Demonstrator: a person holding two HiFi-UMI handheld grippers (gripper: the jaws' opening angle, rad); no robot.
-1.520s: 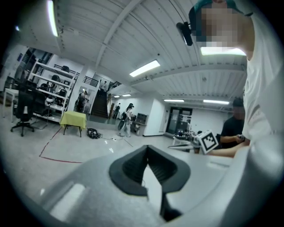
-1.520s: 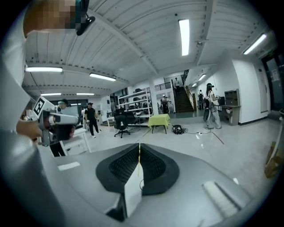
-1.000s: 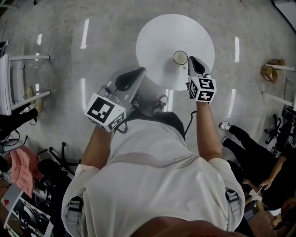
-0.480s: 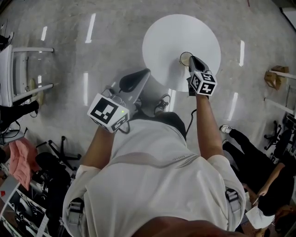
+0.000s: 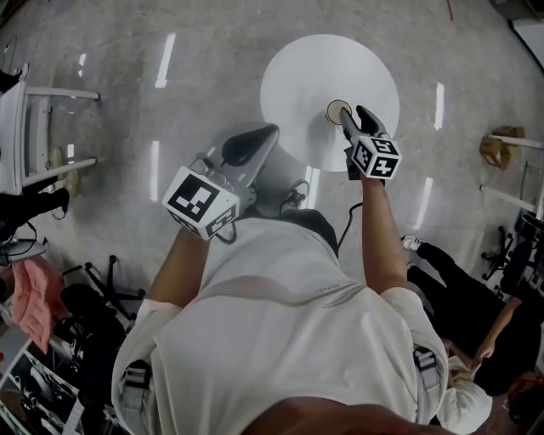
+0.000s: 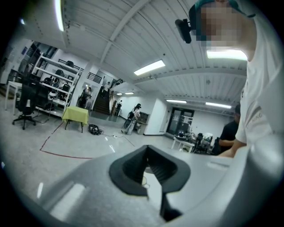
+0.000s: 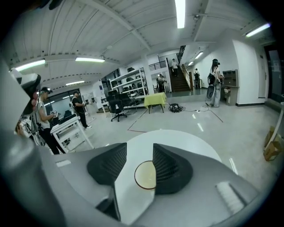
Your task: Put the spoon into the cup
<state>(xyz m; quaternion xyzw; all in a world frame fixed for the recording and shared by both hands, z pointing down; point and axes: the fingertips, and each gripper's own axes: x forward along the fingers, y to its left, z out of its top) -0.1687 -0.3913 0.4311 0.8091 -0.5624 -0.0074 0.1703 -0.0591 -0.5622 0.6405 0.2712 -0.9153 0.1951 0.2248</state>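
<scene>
Grey right gripper [image 5: 349, 118], upper centre, tilts over the cup [image 5: 339, 110], jaws opening, empty; left gripper [image 5: 263, 136] clenched; white table [image 5: 297, 81], glossy floor [image 5: 208, 72].

There is one round white worktop [image 5: 297, 76]. One cup [image 5: 339, 110] stands on it. There are two grippers: the left gripper [image 5: 270, 130] and the right gripper [image 5: 355, 117].

Large open lab or workshop hall, by the look of it. Strip lights [image 7: 179, 11] are running along a ribbed ceiling, and the polished concrete floor [image 5: 212, 51] is throwing back their glare. Metal shelving [image 7: 129, 82] is lining the far wall. Office chairs [image 7: 116, 106] and a cloth-draped table [image 7: 155, 101] are standing in the open. People [image 7: 215, 86] are standing near a staircase [image 7: 179, 77].
</scene>
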